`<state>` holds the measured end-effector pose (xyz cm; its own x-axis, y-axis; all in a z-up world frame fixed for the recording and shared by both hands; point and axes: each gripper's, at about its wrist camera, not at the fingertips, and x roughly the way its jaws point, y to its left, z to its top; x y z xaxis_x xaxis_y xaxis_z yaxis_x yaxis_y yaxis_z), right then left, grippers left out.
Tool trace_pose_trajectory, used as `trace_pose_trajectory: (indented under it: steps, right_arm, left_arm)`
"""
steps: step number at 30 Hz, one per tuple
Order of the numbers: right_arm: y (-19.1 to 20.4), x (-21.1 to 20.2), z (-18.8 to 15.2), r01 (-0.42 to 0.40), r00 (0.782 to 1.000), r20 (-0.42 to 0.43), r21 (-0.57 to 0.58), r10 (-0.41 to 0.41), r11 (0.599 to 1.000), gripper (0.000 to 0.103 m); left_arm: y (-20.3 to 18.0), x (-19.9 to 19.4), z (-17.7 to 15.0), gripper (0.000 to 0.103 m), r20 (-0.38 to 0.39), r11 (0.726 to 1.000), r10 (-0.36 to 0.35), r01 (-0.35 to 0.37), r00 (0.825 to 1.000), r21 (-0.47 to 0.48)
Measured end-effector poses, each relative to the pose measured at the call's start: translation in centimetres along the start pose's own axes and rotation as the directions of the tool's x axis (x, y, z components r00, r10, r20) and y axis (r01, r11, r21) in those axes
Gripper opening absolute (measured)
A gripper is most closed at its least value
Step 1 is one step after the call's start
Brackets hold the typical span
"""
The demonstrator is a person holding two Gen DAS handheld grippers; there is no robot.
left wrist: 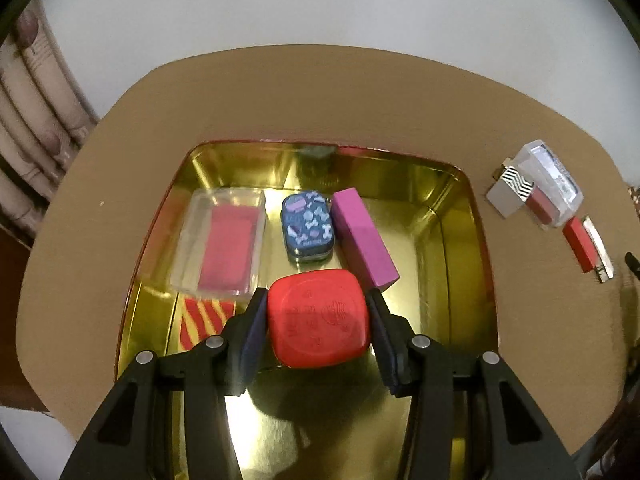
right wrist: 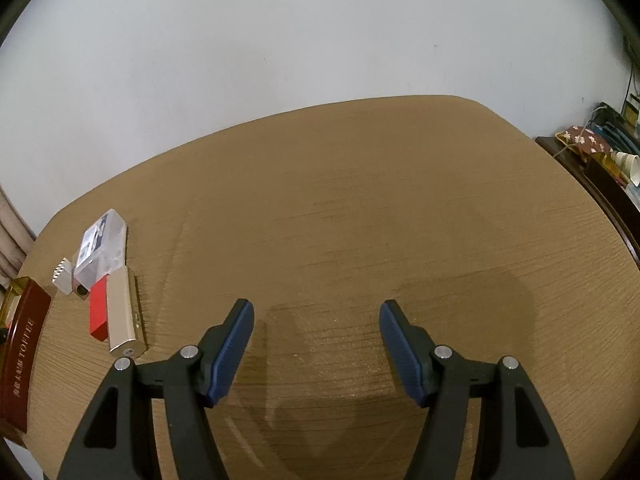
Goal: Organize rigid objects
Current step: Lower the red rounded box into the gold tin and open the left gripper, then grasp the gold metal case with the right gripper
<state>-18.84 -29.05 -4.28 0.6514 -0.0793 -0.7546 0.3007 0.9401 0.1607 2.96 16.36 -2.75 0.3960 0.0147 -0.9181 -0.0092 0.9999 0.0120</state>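
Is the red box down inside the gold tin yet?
Cannot tell if it rests; the red box sits clamped in the left gripper, over the gold tin floor.

The wooden bench point(right wrist: 360, 220) carries a gold tin point(left wrist: 460, 240), clear case point(right wrist: 102, 246), red box point(right wrist: 98, 312) and gold box point(right wrist: 122, 314).

This looks like a lived-in room of a home rather than a workplace; a wood-grain table point(right wrist: 360, 220) stands against a plain pale wall point(right wrist: 300, 32), and patterned curtains point(left wrist: 32, 128) hang at the left edge of the left wrist view. At the far right of the right wrist view a dark sideboard point(right wrist: 576, 160) carries household clutter: a floral cushion point(right wrist: 584, 140), stacked paper cups point(right wrist: 628, 164) and a loose cable; a gold-lined sweet tin point(left wrist: 460, 240) marked TOFFEE sits on the table.
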Motion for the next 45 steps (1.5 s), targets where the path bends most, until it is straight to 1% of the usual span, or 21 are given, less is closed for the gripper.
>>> trace_pose_trajectory:
  steps: [3,6,7,11,14,15,16,19,20,22,23,25,26,29,31,34,36,38,41,43,45]
  right_arm:
    - [0.2,0.2,0.0,0.006,1.000,-0.003,0.000,-0.006,1.000,0.067]
    - [0.3,0.4,0.0,0.010,1.000,-0.006,0.001,-0.010,1.000,0.067]
    - [0.4,0.5,0.0,0.010,1.000,-0.007,0.001,-0.010,1.000,0.067]
    - [0.5,0.5,-0.1,0.014,1.000,-0.010,0.000,-0.014,1.000,0.067]
    - [0.7,0.6,-0.1,0.014,1.000,-0.014,-0.008,-0.014,1.000,0.067]
    - [0.9,0.6,-0.1,0.001,1.000,-0.015,-0.021,-0.001,1.000,0.067]
    - [1.1,0.6,-0.2,-0.016,1.000,-0.018,-0.037,0.015,0.999,0.067]
    - [2.9,0.8,-0.2,-0.077,0.995,-0.077,-0.134,0.067,0.988,0.067]
    - [4.1,0.6,-0.2,-0.145,0.985,-0.118,-0.175,0.125,0.974,0.067]
    - [6.1,-0.2,-0.1,-0.234,0.967,-0.153,-0.226,0.203,0.946,0.067]
    - [7.6,-0.8,0.0,-0.268,0.960,-0.164,-0.281,0.229,0.922,0.067]
    - [10.3,-1.4,0.0,-0.283,0.956,-0.185,-0.393,0.226,0.875,0.067]
    - [11.6,-1.1,0.0,-0.299,0.950,-0.219,-0.435,0.223,0.849,0.067]
    - [13.5,0.4,-0.2,-0.293,0.947,-0.269,-0.500,0.175,0.815,0.066]
    - [14.0,1.0,0.0,-0.294,0.944,-0.287,-0.511,0.162,0.808,0.065]
    - [14.5,1.8,0.6,-0.279,0.947,-0.290,-0.525,0.139,0.804,0.065]
    - [14.8,2.3,0.9,-0.268,0.948,-0.293,-0.534,0.122,0.802,0.062]
    - [15.2,3.1,1.1,-0.261,0.945,-0.311,-0.543,0.097,0.798,0.048]
    - [15.8,4.2,1.4,-0.245,0.945,-0.322,-0.565,0.063,0.788,0.037]
    - [16.2,4.4,1.8,-0.255,0.941,-0.331,-0.572,0.065,0.779,0.033]
    - [17.0,4.7,1.8,-0.255,0.938,-0.344,-0.601,0.043,0.757,0.033]
  left_arm:
    - [-0.1,0.9,0.4,0.044,-0.029,1.000,-0.014,0.014,0.999,-0.009]
    - [-0.5,0.7,0.5,0.044,-0.013,1.000,-0.018,0.017,1.000,-0.015]
    - [-0.4,0.5,0.6,0.046,-0.005,1.000,-0.017,0.017,1.000,-0.018]
    - [-0.7,-2.4,-0.2,0.061,0.078,0.999,-0.005,0.009,0.997,-0.049]
    - [-0.7,-6.4,-2.0,0.068,0.176,0.994,-0.047,0.064,0.983,-0.093]
    - [-0.6,-7.4,-2.7,0.069,0.204,0.992,-0.056,0.078,0.977,-0.100]
    - [-0.9,-8.3,-3.7,0.073,0.233,0.991,-0.066,0.091,0.970,-0.100]
    - [-2.0,-10.9,-7.5,0.082,0.307,0.991,-0.065,0.097,0.950,-0.090]
    - [-2.4,-11.2,-8.8,0.082,0.313,0.993,-0.064,0.093,0.948,-0.077]
    - [-3.1,-11.5,-11.7,0.082,0.308,0.995,-0.048,0.072,0.950,-0.065]
    - [-3.5,-11.7,-12.6,0.082,0.301,0.995,-0.047,0.070,0.953,-0.064]
    - [-4.1,-11.7,-14.7,0.082,0.273,0.997,-0.058,0.072,0.960,-0.043]
    - [-4.4,-11.5,-15.6,0.082,0.255,0.997,-0.056,0.067,0.965,-0.033]
    - [-4.8,-10.7,-17.2,0.082,0.212,0.997,-0.064,0.070,0.975,-0.022]
    - [-4.8,-10.3,-17.7,0.082,0.193,0.997,-0.071,0.075,0.979,-0.015]
    - [-4.8,-10.2,-17.7,0.082,0.183,0.997,-0.077,0.081,0.980,-0.017]
    - [-4.8,-10.0,-17.5,0.082,0.175,0.996,-0.080,0.085,0.981,-0.023]
    - [-4.8,-9.7,-17.4,0.082,0.165,0.994,-0.097,0.103,0.982,-0.029]
    - [-4.7,-9.6,-17.6,0.082,0.148,0.993,-0.108,0.115,0.983,-0.035]
    - [-4.8,-9.3,-17.7,0.082,0.128,0.991,-0.121,0.127,0.984,-0.034]
    - [-5.0,-9.1,-17.9,0.082,0.112,0.991,-0.123,0.127,0.986,-0.031]
